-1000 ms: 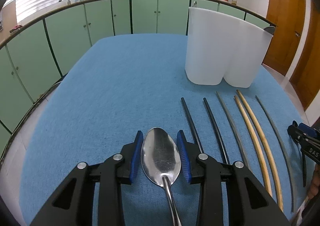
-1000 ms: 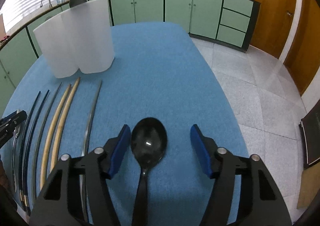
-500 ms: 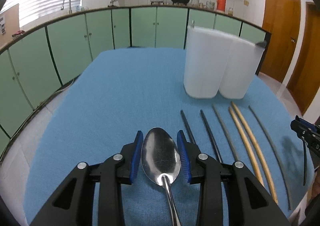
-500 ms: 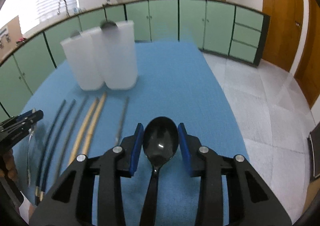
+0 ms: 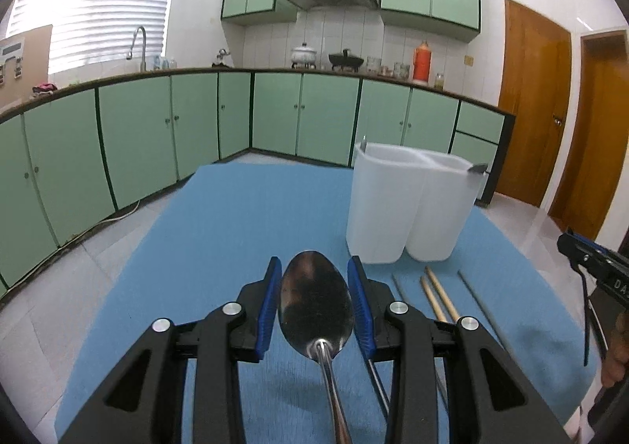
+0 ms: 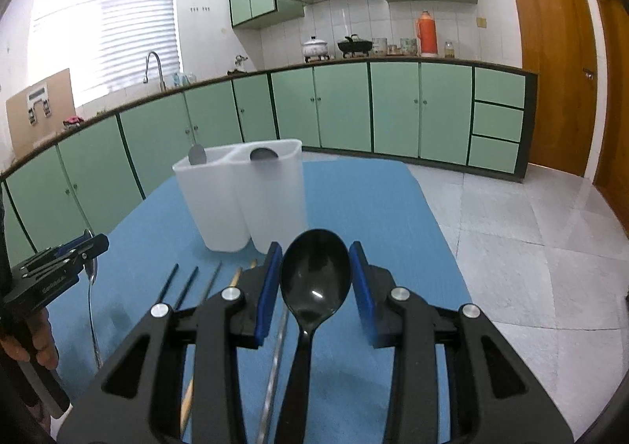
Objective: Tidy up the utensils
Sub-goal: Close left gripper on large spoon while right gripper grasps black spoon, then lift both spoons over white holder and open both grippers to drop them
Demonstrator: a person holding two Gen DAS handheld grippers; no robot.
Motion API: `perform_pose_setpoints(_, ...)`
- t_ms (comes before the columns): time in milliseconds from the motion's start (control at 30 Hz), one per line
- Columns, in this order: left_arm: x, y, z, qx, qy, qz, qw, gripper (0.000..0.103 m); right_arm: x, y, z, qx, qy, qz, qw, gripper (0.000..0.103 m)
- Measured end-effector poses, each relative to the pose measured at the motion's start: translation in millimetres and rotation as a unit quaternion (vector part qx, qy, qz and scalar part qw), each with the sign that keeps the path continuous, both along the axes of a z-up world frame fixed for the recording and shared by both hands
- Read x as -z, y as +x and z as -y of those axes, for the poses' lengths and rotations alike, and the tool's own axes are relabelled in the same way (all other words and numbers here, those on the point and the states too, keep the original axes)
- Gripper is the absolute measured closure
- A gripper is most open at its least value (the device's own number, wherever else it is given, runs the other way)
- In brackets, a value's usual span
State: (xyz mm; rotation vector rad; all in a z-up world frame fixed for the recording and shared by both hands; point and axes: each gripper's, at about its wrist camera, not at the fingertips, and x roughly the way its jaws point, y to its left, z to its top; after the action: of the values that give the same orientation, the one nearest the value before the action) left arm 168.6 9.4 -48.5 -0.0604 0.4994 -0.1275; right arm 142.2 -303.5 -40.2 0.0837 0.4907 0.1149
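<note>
The left gripper (image 5: 314, 300) is squeezing a shiny metal spoon (image 5: 314, 300) low in the middle of its picture; the right gripper (image 6: 314, 287) is squeezing a light black spoon (image 6: 314, 277); both look stiff and slippery, so holding near the bowl seems safest.

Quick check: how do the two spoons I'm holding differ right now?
The metal spoon in the left gripper is shiny silver with a thin wire-like handle; the black spoon in the right gripper is glossy dark with a thicker handle. Both point bowl-forward toward the white utensil holder.
</note>
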Motion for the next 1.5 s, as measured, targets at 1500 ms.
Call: perform_pose_setpoints(1500, -65.7, 164.1, 71.4, 0.023, -0.023, 0.132, 0.9907, 0.069, -42.9, 197.4, -14.9, -0.048, 0.064, 0.108, 0.991, 0.069)
